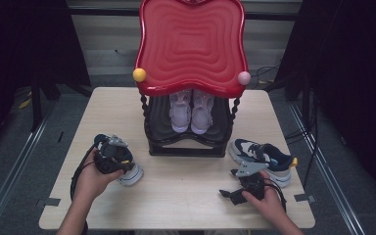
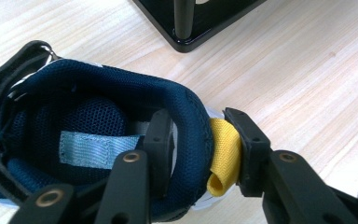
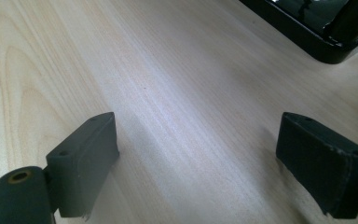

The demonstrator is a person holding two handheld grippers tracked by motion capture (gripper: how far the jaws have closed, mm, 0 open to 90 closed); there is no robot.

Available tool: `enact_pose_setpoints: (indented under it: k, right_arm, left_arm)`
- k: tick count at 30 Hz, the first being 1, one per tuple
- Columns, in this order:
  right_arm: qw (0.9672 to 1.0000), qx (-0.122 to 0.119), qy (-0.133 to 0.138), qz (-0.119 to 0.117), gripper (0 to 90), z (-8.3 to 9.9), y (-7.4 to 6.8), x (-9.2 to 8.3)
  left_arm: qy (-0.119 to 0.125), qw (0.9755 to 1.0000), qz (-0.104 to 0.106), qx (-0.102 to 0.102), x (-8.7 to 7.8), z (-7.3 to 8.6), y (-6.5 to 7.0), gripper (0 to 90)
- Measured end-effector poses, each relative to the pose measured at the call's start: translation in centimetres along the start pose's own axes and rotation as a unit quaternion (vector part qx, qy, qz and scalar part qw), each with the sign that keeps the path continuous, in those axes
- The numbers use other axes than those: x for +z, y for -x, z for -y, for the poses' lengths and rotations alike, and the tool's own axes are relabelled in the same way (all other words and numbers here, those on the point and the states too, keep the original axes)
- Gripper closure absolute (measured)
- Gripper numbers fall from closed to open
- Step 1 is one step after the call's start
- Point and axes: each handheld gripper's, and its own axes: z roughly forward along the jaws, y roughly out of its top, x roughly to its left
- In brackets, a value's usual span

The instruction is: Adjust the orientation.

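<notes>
1. One navy sneaker [image 2: 98, 135] sits on the bench [image 1: 186, 191] at your left, near the front left foot of the shoe rack [image 1: 188, 147].
2. Your left tool [image 2: 198, 144] pinches its heel collar: one jaw inside the padded rim, the other outside against the yellow pull tab [image 2: 224, 156].
3. Handling, as judged: light, soft-walled and likely to sag. The collar folds under pressure, and the heel is the firmest hold.
4. Your right tool [image 3: 198, 163] stands spread over bare bench and holds nothing.
5. The matching sneaker [image 1: 264, 159] lies just beyond it, at the right of the rack.
6. The rack's lower shelf carries one pair of pale lilac shoes [image 1: 192, 111], toes toward you. Its red top tray [image 1: 191, 44] appears bare.
</notes>
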Motion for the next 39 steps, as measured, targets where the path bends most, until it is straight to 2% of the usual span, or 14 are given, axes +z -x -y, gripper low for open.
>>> enact_pose_setpoints:
  k: [3, 5, 8, 13, 17, 20, 23, 27, 33, 34, 36, 37, 38, 39]
  right_arm:
    - [1.0000, 0.000, 0.000, 0.000, 12.1, 0.0, 0.0, 0.0]
    - [1.0000, 0.000, 0.000, 0.000, 12.1, 0.0, 0.0, 0.0]
    - [1.0000, 0.000, 0.000, 0.001, 12.1, 0.0, 0.0, 0.0]
    - [1.0000, 0.001, 0.000, 0.001, 12.1, 0.0, 0.0, 0.0]
    - [1.0000, 0.000, 0.000, 0.000, 12.1, 0.0, 0.0, 0.0]
    - [1.0000, 0.000, 0.000, 0.000, 12.1, 0.0, 0.0, 0.0]
    - [1.0000, 0.000, 0.000, 0.001, 12.1, 0.0, 0.0, 0.0]
    - [1.0000, 0.000, 0.000, 0.001, 12.1, 0.0, 0.0, 0.0]
    - [1.0000, 0.001, 0.000, 0.001, 12.1, 0.0, 0.0, 0.0]
    - [1.0000, 0.001, 0.000, 0.000, 12.1, 0.0, 0.0, 0.0]
    - [1.0000, 0.001, 0.000, 0.000, 12.1, 0.0, 0.0, 0.0]
    - [1.0000, 0.001, 0.000, 0.000, 12.1, 0.0, 0.0, 0.0]
    - [1.0000, 0.001, 0.000, 0.000, 12.1, 0.0, 0.0, 0.0]
    - [1.0000, 0.001, 0.000, 0.000, 12.1, 0.0, 0.0, 0.0]
  left_arm:
    - [0.003, 0.9999, 0.006, -0.013, 0.2, -0.2, 0.0, 65.2]
    - [0.008, 0.9998, 0.004, -0.019, 0.4, -0.5, 0.2, 65.6]
    - [0.008, 0.9997, 0.009, -0.019, 0.6, -0.8, 0.4, 65.6]
    - [-0.017, 0.9998, 0.012, 0.003, 0.4, -1.2, 0.4, 63.1]
    - [-0.034, 0.9991, 0.023, 0.002, 0.2, -1.6, 0.3, 57.9]
    - [-0.051, 0.9984, 0.023, 0.009, 0.3, -2.0, 0.2, 56.3]
    - [-0.078, 0.9965, 0.026, 0.016, 0.5, -2.5, 0.2, 55.4]
    - [-0.120, 0.9919, 0.031, 0.028, 1.0, -3.2, 0.0, 55.2]
    - [-0.150, 0.9873, 0.044, 0.027, 1.7, -3.9, -0.3, 57.3]
    - [-0.162, 0.9851, 0.048, 0.032, 1.9, -4.1, -0.4, 58.2]
    - [-0.166, 0.9845, 0.048, 0.028, 1.9, -4.1, -0.4, 58.5]
    - [-0.177, 0.9822, 0.055, 0.031, 2.2, -4.3, -0.4, 60.5]
    - [-0.183, 0.9810, 0.056, 0.033, 2.2, -4.4, -0.4, 60.8]
    - [-0.183, 0.9810, 0.056, 0.033, 2.2, -4.4, -0.4, 61.6]
